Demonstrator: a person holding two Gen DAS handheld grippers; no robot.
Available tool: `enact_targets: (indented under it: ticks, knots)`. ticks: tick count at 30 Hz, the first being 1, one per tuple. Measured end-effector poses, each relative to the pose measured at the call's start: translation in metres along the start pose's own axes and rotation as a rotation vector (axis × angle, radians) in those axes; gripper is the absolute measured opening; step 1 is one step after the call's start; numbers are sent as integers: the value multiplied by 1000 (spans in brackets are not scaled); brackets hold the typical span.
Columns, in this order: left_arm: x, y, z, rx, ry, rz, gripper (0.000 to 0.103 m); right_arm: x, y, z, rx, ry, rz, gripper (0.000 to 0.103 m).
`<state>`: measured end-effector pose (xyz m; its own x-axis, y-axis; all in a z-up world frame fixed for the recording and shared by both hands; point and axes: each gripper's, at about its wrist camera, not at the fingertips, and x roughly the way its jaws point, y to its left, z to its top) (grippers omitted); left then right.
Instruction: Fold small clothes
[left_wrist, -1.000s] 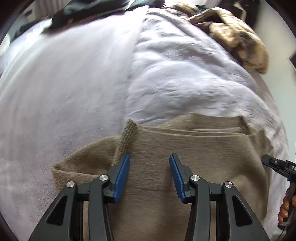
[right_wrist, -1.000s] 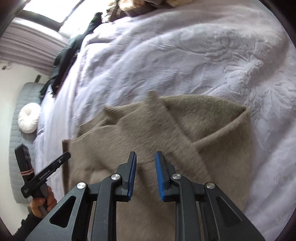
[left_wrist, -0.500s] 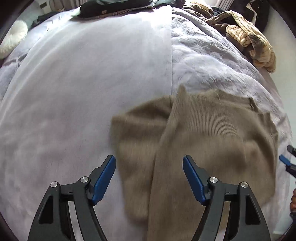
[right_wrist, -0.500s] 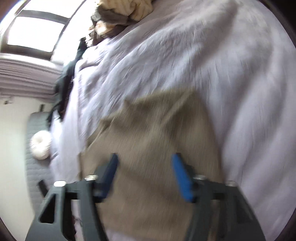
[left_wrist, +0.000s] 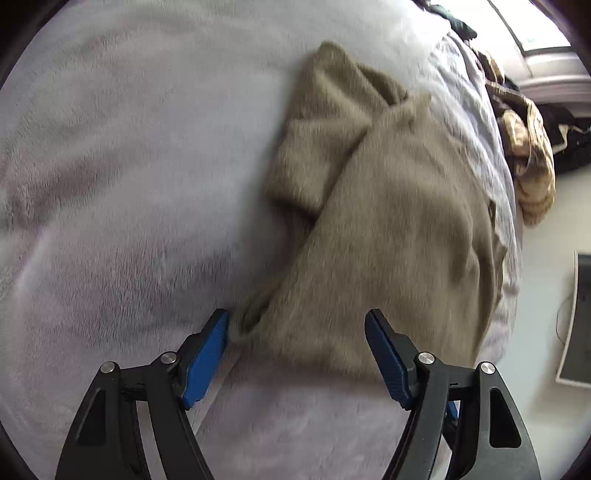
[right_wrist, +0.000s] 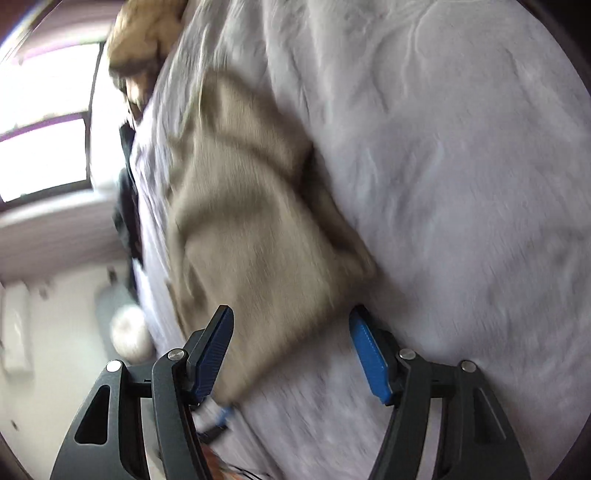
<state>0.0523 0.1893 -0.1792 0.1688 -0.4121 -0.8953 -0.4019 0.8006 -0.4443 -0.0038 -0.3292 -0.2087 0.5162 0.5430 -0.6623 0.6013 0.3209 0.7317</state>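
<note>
Biggest thing is the bed cover (left_wrist: 129, 184), pale lilac-grey, fuzzy/plush on the L side of the left wrist view and w/ a raised floral-ish quilted pattern showing in the right wrist view (right_wrist: 461, 147); it's filling most of both frames and sagging in soft wrinkles. Lying on it near the bed's edge is the sweater (left_wrist: 399, 206), tan/khaki knit, fine ribbed texture, already partly folded: one panel is lying diagonally over another so there's a squarish flap sticking out on the L and a rolled cuff-like end sitting right by the left gripper's L pad. In the right wrist view the same sweater (right_wrist: 251, 221) is looking like a rough slab, pretty blurry, its lower corner reaching down between the pads. Left gripper (left_wrist: 297, 354) is hovering w/ jaws spread wide, nothing in them, sweater edge between/just past the tips. Right gripper (right_wrist: 291, 354) is also spread wide, empty, straddling the sweater's corner. Other stuff: a heap of tan/cream patterned clothes (left_wrist: 532, 162) is sitting beyond the sweater at the bed's far edge, w/ dark clothes past it; a bright window (right_wrist: 40, 129) and a round white cushion (right_wrist: 131, 338) are showing off the bed side, both smeared. Lots of bare cover L of the sweater; on the other side the bed edge is dropping off close, w/ pale floor and a flat grey panel (left_wrist: 576, 321) beyond.
</note>
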Motion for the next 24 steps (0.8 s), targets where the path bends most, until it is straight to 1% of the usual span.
enact_targets:
  ticks: [1,2,4,5,7,9,10,12,15,17,21,24]
  knots:
    - [-1,-4,1,9,-31,18,52,3,2,5,12,-5,8,32]
    - [-2,-9,3,38,-47,62,36,8,6,8,7,0,-8,8]
    - [-3,-14,3,80,-52,70,35,13,27,10,-83,20,-98,8]
    - [-4,-19,1,127,-64,81,34,13,39,9,-147,26,-130,8]
    - [-4,-22,-5,190,-66,113,31,10,56,5,-257,29,-198,8]
    - [-1,-16,-11,223,-55,143,31,11,58,5,-286,33,-235,8]
    - [1,-13,-12,232,-51,159,31,11,51,6,-295,34,-269,8]
    - [3,-5,-16,230,-39,170,31,17,37,9,-294,50,-309,8]
    - [-3,-1,-20,250,-38,189,31,20,26,11,-277,59,-297,8]
    - [-9,-4,-23,272,-36,208,31,20,30,13,-284,59,-301,9]
    - [-28,-10,-30,302,-47,230,31,4,36,8,-288,64,-305,9]
    - [-39,-19,-37,330,-46,230,31,-10,38,1,-289,63,-313,9]
